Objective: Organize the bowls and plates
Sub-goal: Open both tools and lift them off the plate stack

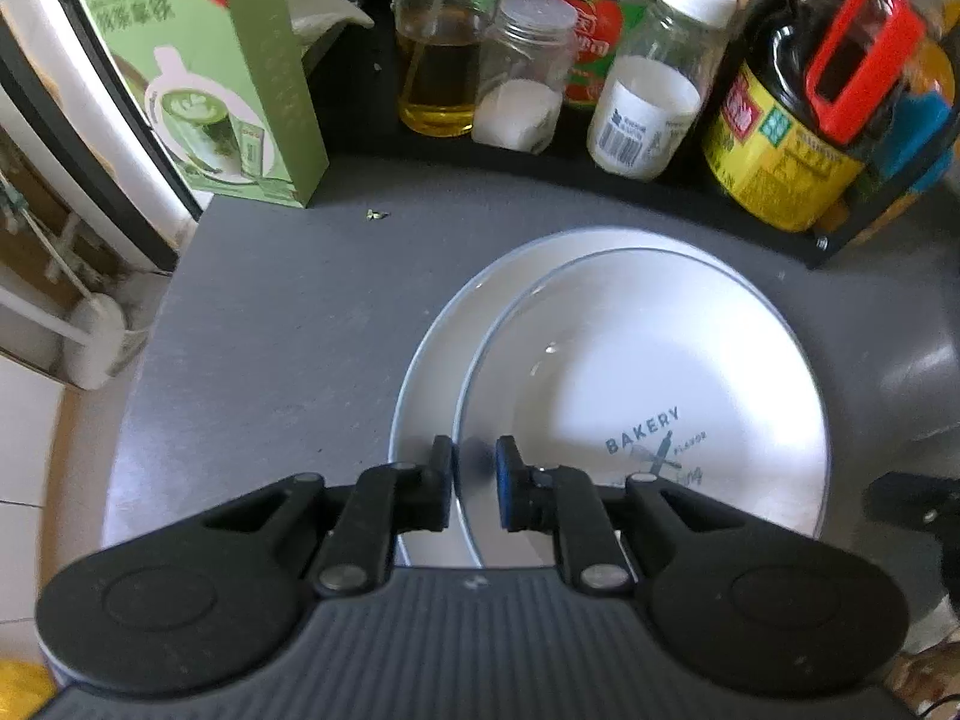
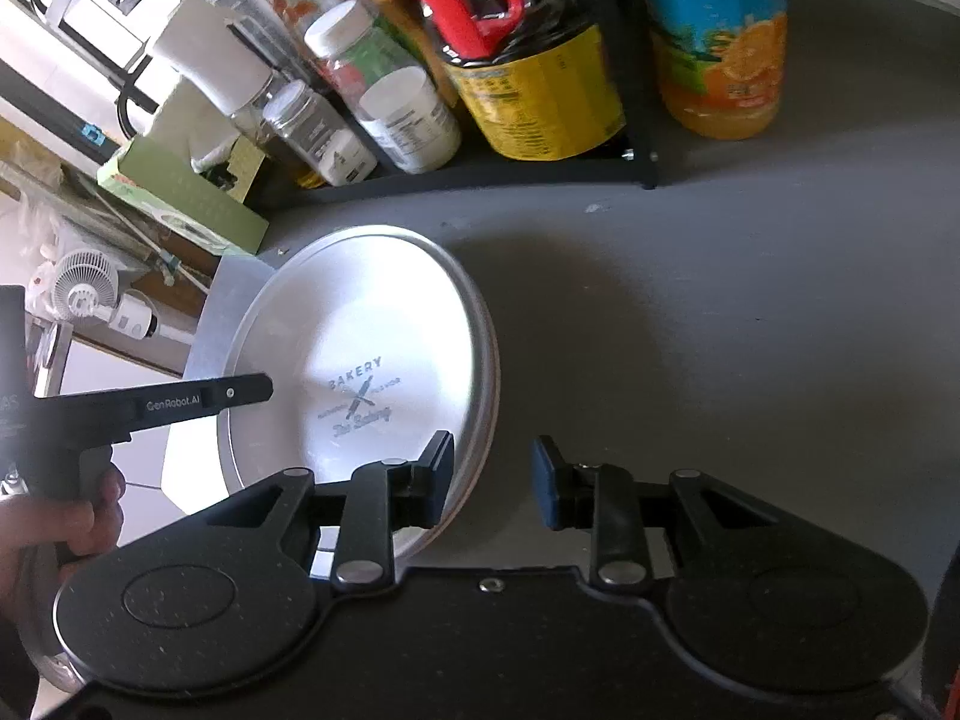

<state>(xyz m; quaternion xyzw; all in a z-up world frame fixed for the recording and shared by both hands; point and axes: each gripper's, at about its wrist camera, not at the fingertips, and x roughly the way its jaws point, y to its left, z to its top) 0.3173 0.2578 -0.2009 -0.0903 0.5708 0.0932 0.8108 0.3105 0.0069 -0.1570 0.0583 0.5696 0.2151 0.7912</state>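
A white plate with a "BAKERY" print [image 1: 648, 384] lies on top of a second white plate [image 1: 432, 372] on the grey counter. My left gripper [image 1: 474, 474] straddles the near rim of the top plate with a small gap between the pads. The stack also shows in the right wrist view [image 2: 384, 324]. My right gripper [image 2: 493, 477] is open and empty, its left finger [image 2: 435, 480] over the stack's right rim. The left gripper's body [image 2: 198, 399] shows at the left of that view.
A black rack [image 1: 600, 180] at the back holds oil, spice jars and a dark sauce bottle [image 1: 798, 120]. A green carton [image 1: 228, 78] stands at the back left. An orange juice bottle [image 2: 720, 36] stands at the right. The counter edge [image 1: 138, 372] drops off at the left.
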